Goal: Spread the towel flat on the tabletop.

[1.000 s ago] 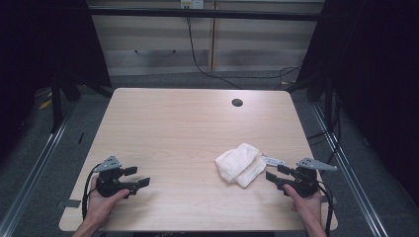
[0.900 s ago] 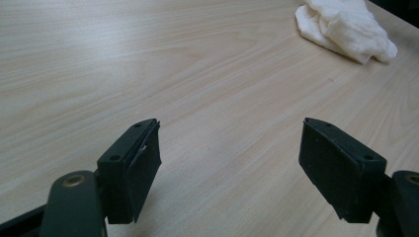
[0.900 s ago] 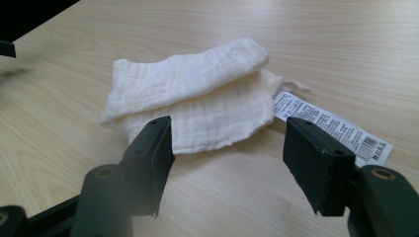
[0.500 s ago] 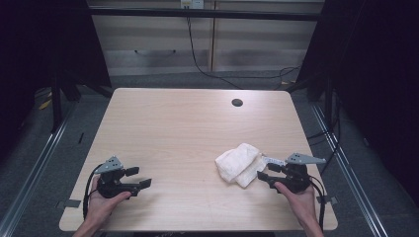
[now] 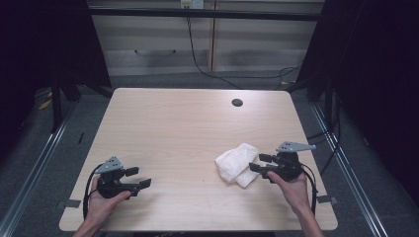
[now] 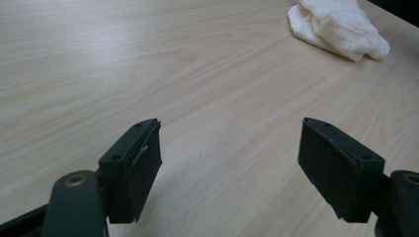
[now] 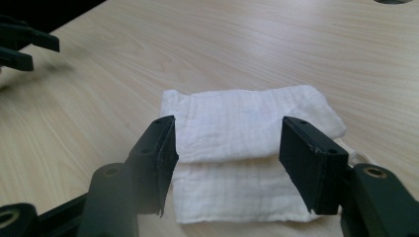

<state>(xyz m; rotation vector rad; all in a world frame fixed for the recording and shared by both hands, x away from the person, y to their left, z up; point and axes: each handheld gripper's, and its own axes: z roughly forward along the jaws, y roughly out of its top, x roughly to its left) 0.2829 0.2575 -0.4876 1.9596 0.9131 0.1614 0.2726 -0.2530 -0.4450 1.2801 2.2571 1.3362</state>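
A folded white cloth lies at the lower right of the worktop. The right gripper, jaws wide but just closing slightly, seems to hover at the cloth's edge. At lower left, the left gripper rests open, holding nothing.

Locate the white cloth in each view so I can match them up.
High view: cloth lies right of centre near the table's front edge, just left of the right gripper.
Left gripper view: cloth lies in the top right corner, far off.
Right gripper view: cloth lies centre to bottom, under and between the open jaws.
Shared landmark: the cloth's folded top layer, lying on the light wood table.
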